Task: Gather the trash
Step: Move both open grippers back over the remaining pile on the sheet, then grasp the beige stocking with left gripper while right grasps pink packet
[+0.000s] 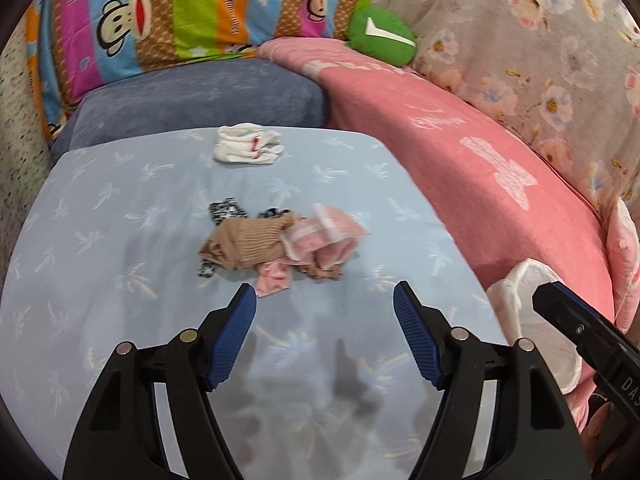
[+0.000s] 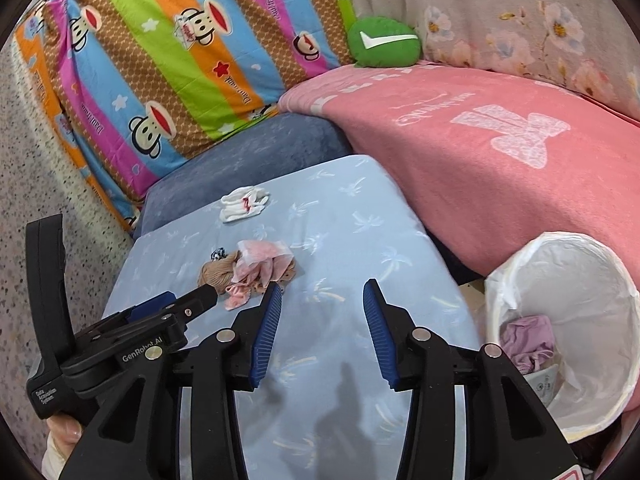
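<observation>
Both grippers, left (image 1: 325, 300) and right (image 2: 322, 300), hang released, holding nothing, just short of the pile (image 1: 276, 246); bin (image 2: 592, 264) waits right of it, likely for drop-offs.

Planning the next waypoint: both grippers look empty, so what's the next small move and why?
Probably ease the left gripper forward and down onto the tan and pink sock pile. Its jaws are open and empty, the pile lies just beyond its fingertips on the blue sheet, and the white bin sits open by the right gripper.
</observation>
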`<state>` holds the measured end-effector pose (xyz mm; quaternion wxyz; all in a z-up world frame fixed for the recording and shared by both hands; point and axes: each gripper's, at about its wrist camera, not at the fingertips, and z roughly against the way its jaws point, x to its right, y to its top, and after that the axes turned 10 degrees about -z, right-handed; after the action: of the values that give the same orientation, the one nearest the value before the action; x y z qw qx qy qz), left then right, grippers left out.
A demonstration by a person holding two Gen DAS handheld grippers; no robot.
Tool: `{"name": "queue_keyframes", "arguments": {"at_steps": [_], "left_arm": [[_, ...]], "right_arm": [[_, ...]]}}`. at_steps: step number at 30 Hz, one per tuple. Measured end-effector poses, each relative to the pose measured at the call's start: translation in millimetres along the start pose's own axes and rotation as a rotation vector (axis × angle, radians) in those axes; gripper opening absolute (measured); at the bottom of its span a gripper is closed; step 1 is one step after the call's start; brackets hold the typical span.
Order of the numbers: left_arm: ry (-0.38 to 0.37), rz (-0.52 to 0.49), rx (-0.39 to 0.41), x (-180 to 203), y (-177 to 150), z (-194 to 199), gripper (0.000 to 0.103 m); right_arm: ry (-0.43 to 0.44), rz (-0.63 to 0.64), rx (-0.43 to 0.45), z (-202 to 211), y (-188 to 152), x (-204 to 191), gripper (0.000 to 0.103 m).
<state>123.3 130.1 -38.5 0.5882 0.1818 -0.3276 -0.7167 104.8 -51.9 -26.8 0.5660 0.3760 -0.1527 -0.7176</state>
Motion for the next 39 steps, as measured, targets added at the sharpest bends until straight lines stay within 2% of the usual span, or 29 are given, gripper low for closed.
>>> {"name": "queue_keyframes", "arguments": {"at_steps": [7, 13, 21, 31, 37, 39], "left_arm": [[0.031, 0.042, -0.019, -32.3, -3.4, -8.9, 0.071], [0.044, 0.081, -0.036, -54.8, -3.4, -19.3, 0.072], [0.044, 0.131, -0.050, -73.0, 5.0, -37.3, 0.079], [0.009, 0.145, -0.073, -78.1, 14.6, -64.8, 0.079], [-0.042, 0.180, -0.079, -84.8, 12.6, -76.7, 0.079], [-0.054, 0.187, -0.083, -86.5, 10.9, -79.3, 0.075]], "right_arm": [[0.006, 0.032, -0.043, -29.7, -4.2, -22.8, 0.043], [0.006, 0.047, -0.062, -53.6, -2.9, -36.4, 0.048], [0.007, 0.041, -0.086, -88.1, -0.1, -46.7, 0.054], [0.017, -0.006, -0.107, -128.2, 14.6, -47.7, 0.057], [0.038, -0.054, -0.133, -150.2, 19.0, -46.7, 0.057], [0.047, -0.068, -0.147, -157.4, 18.2, -45.9, 0.057]]}}
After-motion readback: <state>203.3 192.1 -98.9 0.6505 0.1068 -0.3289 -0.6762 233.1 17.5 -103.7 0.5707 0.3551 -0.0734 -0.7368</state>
